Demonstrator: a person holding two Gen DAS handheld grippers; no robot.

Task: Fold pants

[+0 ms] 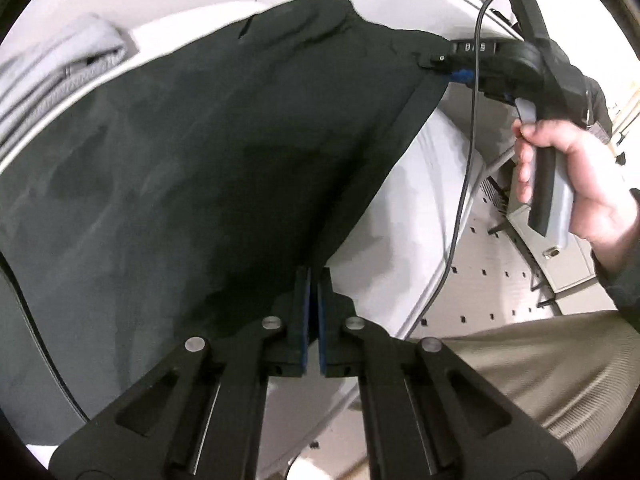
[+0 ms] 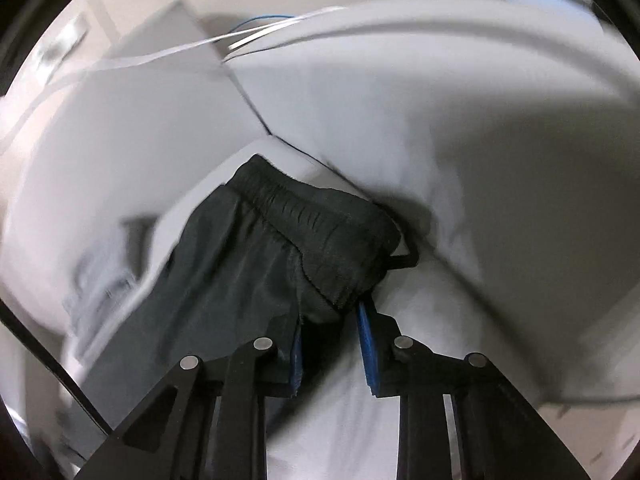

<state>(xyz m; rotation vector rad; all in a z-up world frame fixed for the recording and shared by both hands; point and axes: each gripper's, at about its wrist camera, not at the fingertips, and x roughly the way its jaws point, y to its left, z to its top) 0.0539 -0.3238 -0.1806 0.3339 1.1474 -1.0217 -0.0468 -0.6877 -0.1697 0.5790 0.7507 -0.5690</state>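
The black, thin-fabric pants [image 1: 192,152] lie spread over a white cloth-covered table [image 1: 420,200], filling most of the left wrist view. One straight edge runs from the lower centre up to the top right. In the right wrist view the pants' gathered elastic waistband [image 2: 320,220] bunches up in a hump near centre, w/ the rest of the fabric trailing down and left.

Left gripper [image 1: 314,280]: black fingers w/ blue pads pressed together, only a sliver of gap showing. The tips sit right at the pants' lower edge; cannot tell if cloth is actually caught between them.

Right gripper [image 2: 332,312]: jaws narrowed, w/ a fold of waistband fabric sitting between the blue pads [image 2: 366,340]. The cloth bunches tight at the tips, so it looks pinched. From the left wrist view the same gripper [image 1: 434,62] meets the pants' far right corner, and a bare hand [image 1: 568,184] wraps its grey handle. A thin black cable [image 1: 472,128] hangs from it down across the table.

Further out: a grey folded garment [image 1: 60,72] at the table's far left. White perforated panel [image 1: 488,280] beyond the table's right edge. Person's khaki trouser leg [image 1: 540,368] at lower right. The right wrist view is motion-blurred around the edges.
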